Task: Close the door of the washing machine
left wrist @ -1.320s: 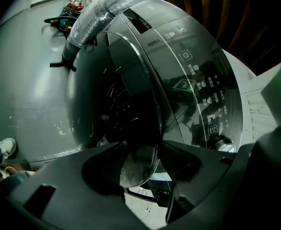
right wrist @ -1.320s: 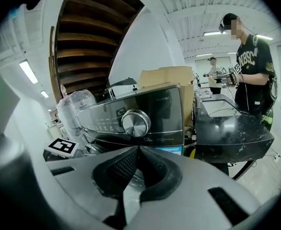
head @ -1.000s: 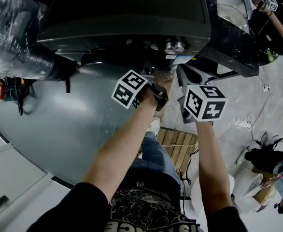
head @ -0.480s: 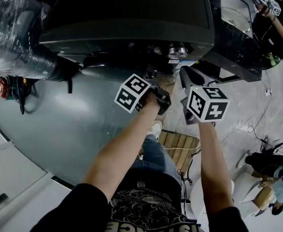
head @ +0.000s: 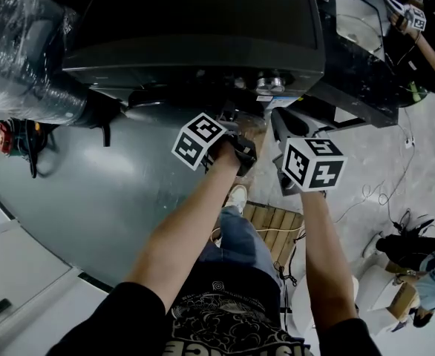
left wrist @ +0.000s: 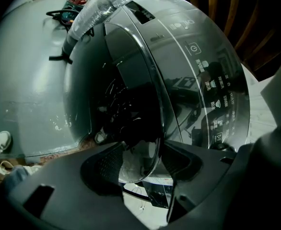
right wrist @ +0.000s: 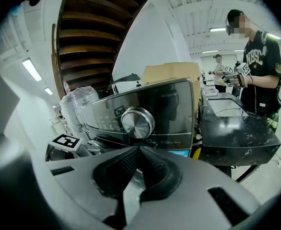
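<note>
Looking down from the head view, we hold both tools up to the front of the dark washing machine (head: 203, 28), which stands on a grey floor (head: 91, 191). The left gripper (head: 246, 123) is at the lower edge of the machine's front, and the right gripper (head: 279, 116) is just beside it, apart from the machine.

In the left gripper view the round glass door (left wrist: 131, 90) is swung out from the front, not yet closed. Its curved rim runs down between the jaws of the left gripper (left wrist: 140, 153). We see a ribbed pad close on either side of the rim, so these tongs appear to be pinching the door's edge. The control panel (left wrist: 212, 80) with its pale icons lies to the right of the door, and a plastic-wrapped roll (left wrist: 107, 4) leans by the machine's far side.

In the right gripper view the jaws of the right gripper (right wrist: 139, 150) are pressed together at their tips with nothing between them. Past them we see the machine's metal dial (right wrist: 137, 122), a black unit (right wrist: 236, 133) to the right, and a person (right wrist: 263, 66) standing behind it
</note>
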